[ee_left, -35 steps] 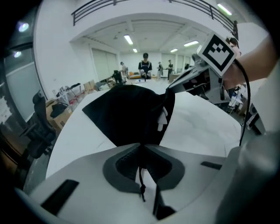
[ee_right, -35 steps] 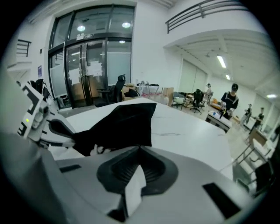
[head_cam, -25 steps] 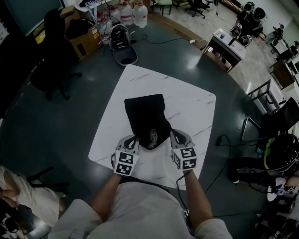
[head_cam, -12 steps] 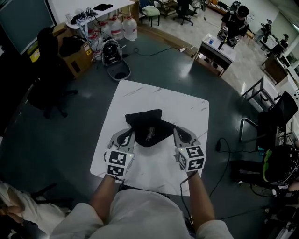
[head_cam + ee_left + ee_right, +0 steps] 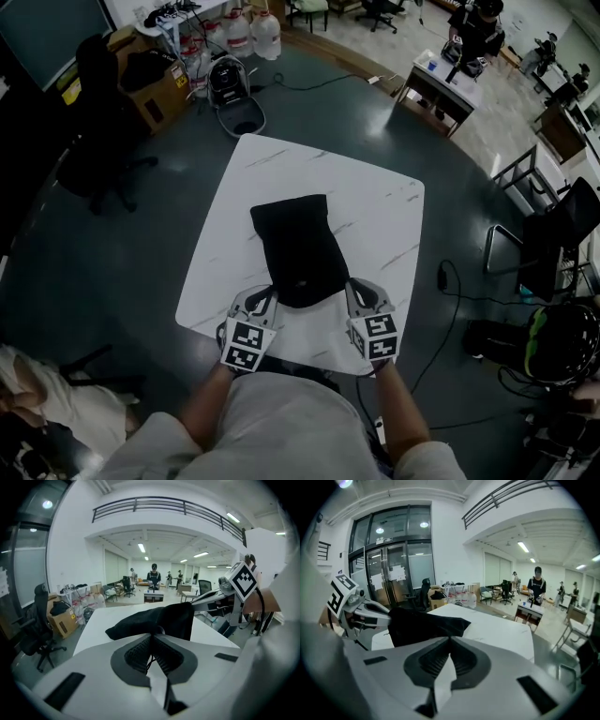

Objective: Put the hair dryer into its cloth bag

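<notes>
Near the counter's (image 5: 375, 216) near edge, the mouth of the black cloth bag (image 5: 298, 248) is flanked by both grippers. A thin dark cord (image 5: 149, 660) is pinched in the closed jaws of the left gripper (image 5: 265, 293); the jaws of the right gripper (image 5: 353, 286) are pressed together. The bag is laid flat mid-counter.

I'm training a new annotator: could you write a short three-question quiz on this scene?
1. True or false: the black cloth bag lies on the white marble-patterned table.
2. Multiple choice: the left claw and the right claw sit at which end of the bag? A) the far end B) the end nearest the person C) the middle
3. Fill in: the left claw's jaws are ___ on a thin black cord.
Key: 1 true; 2 B; 3 shut.
</notes>
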